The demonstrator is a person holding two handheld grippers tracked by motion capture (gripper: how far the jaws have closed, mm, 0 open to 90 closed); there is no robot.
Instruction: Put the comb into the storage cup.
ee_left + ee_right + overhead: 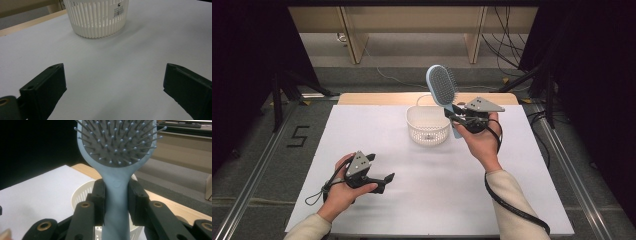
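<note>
White sheeting covers the table, with dark curtains to either side. Above the far right of it, the person's right hand holds the right gripper raised, its jaws pinching the handle of a pale blue hairbrush that stands upright just beside a white slatted plastic basket. Low at the near left, the left gripper rests with jaws spread and nothing between them. From the right gripper view the brush's ball-tipped bristles and grey cushion are plain; the left gripper view catches a barcode label on the basket wall.
</note>
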